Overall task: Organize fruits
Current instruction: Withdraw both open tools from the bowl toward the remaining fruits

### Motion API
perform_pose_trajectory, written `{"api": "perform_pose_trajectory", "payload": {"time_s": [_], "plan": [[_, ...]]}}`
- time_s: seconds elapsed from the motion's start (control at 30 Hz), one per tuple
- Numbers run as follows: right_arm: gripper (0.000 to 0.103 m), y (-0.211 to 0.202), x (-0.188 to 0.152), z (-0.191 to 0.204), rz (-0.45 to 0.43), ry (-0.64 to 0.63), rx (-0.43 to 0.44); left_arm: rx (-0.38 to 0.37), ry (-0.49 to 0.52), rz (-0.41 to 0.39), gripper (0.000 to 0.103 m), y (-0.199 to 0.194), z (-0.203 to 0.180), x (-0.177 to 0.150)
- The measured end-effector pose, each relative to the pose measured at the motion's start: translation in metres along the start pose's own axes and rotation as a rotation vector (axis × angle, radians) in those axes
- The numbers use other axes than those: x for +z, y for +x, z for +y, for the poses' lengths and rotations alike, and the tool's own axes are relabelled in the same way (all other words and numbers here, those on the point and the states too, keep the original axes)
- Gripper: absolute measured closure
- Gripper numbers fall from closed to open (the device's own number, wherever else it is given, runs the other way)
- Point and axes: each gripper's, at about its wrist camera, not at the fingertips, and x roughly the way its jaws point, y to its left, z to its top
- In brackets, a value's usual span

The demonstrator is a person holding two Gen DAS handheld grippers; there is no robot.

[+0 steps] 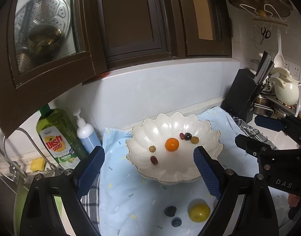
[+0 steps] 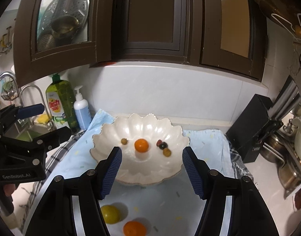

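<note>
Still loose on the cloth below both empty, wide-standing jaws, the round yellow fruit and orange may roll away if nudged off-centre.

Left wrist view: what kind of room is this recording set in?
A home kitchen, most likely: a dish soap bottle beside a sink tap, a knife block on the counter, and dark wall cabinets overhead.

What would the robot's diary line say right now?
left gripper: open, empty | right gripper: open, empty | bowl: orange, grapes | cloth: yellow fruit waiting
</note>
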Motion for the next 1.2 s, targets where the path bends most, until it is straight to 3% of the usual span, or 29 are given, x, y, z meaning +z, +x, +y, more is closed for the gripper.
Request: {"api": "perform_pose_trajectory", "payload": {"time_s": [0.5,0.97,1.2], "plan": [[0.038,-0.014,-0.036,0.009,0.01,-0.014,0.027,0.015,0.001,0.071,0.01,-0.013,-0.007,-0.039],[0.038,0.0,-0.081,0.014,0.148,0.013,0.051,0.009,0.034,0.178,0.01,0.0,-0.018,-0.086],[0.038,0.008,-0.1,0.017,0.209,0.02,0.064,-0.033,0.018,0.243,0.011,0.011,-0.022,-0.11]]}}
